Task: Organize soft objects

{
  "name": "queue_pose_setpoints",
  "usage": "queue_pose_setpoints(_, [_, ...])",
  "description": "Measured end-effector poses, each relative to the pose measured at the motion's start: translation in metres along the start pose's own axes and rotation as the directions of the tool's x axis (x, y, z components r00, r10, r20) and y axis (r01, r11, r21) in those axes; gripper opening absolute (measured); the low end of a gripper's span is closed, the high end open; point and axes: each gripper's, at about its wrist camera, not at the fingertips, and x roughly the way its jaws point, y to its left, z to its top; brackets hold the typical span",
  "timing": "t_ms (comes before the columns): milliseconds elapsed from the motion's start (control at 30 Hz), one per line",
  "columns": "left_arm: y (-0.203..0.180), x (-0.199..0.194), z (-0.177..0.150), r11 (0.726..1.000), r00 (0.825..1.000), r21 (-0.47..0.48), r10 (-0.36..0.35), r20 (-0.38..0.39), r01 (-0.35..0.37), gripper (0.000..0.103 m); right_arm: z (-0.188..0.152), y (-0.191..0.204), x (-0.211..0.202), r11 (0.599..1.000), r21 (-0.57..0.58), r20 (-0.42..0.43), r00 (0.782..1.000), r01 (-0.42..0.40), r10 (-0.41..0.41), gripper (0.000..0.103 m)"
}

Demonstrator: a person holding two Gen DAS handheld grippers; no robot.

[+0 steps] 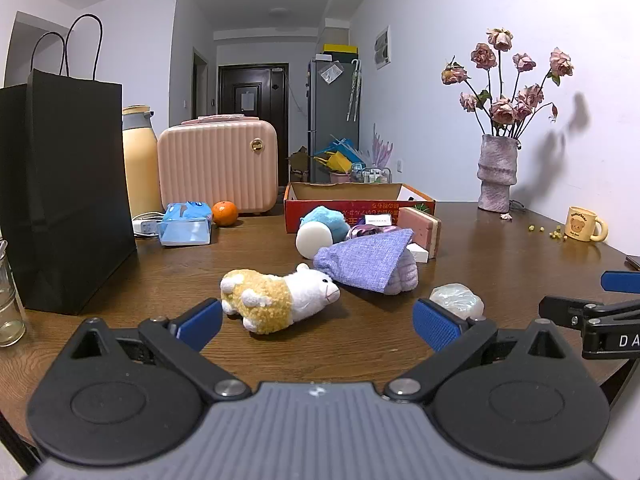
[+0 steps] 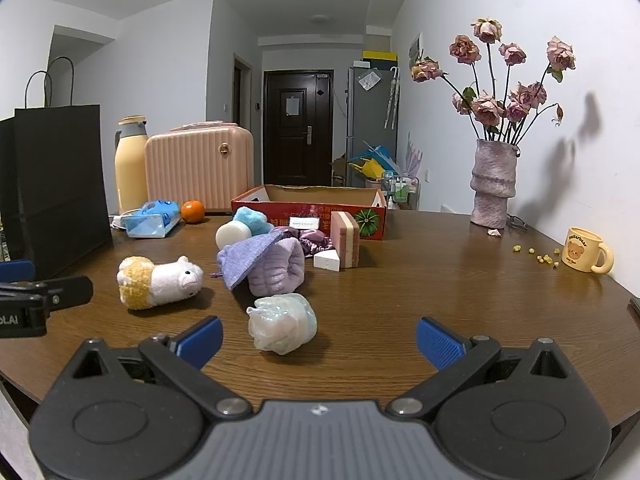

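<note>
Both my grippers hang wide and empty above the bench point(image 1: 500, 240): left gripper point(image 1: 318, 322) facing the plush sheep point(image 1: 276, 294), right gripper point(image 2: 319, 340) facing the mesh bath pouf point(image 2: 282, 322). The red box point(image 2: 308, 210) sits behind the pile. The pouf could squash and slip out; the 2 grippers might collide.

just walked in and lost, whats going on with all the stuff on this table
A person holds two grippers over a wooden table, about to sort soft things. Both the left gripper and right gripper are open and empty. The plush sheep lies ahead of the left one, the bath pouf ahead of the right. The red cardboard box behind the pile looks empty.
</note>
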Motion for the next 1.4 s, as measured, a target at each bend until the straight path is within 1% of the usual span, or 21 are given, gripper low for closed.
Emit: queue_pose_setpoints(1400, [-0.0014,-0.0028,0.0,1.0,1.0,-0.002,-0.005,0.01,0.005,0.103,-0.0005,-0.0003,-0.0001,1.0,0.0,0.002,1.0,0.005,-0.005,0.103])
